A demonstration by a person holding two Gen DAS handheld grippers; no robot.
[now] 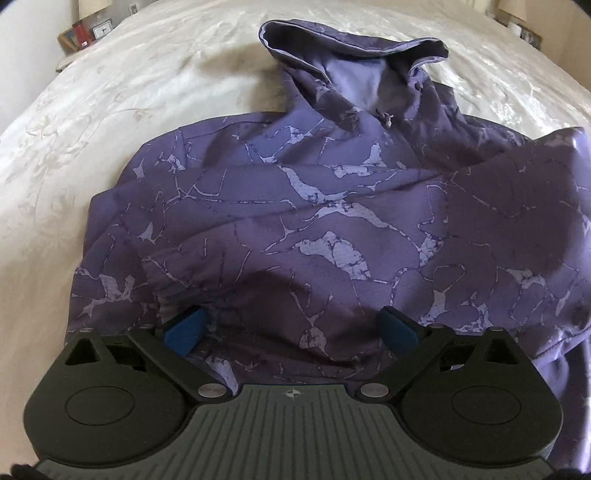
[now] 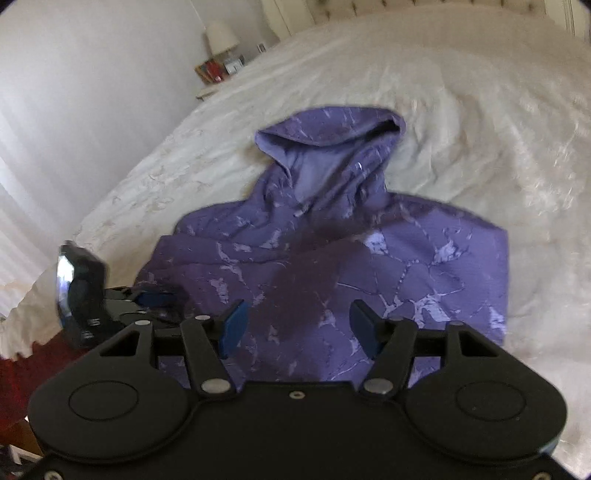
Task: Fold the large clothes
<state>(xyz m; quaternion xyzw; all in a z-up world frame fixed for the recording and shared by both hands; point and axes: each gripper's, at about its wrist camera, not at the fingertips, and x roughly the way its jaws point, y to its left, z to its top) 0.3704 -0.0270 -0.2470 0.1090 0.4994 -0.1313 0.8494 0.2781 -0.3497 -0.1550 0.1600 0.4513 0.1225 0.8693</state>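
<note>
The left hand-held gripper (image 1: 291, 328) hangs over the near hem of the purple hoodie (image 1: 332, 206) with its blue pads spread wide and nothing between them but cloth lying below. The right hand-held gripper (image 2: 297, 328) also stands parted and empty above the garment's lower half; its pads do not press on anything. In the right wrist view the left hand-held gripper shows at the left edge of the hoodie, near the side of the bed.

Bare white bedspread (image 1: 110, 129) lies open to the left, to the right and beyond the hood (image 1: 351, 48), so the garment has free cover on three sides. The left side of the bed drops off close to the hoodie's left fold.

The bed fills most of both views. A nightstand (image 2: 212, 79) with a lamp (image 2: 221, 35) stands by the far left corner, against a pale wall.

The hoodie lies flat, hood away from both grippers, its sides folded inward.
</note>
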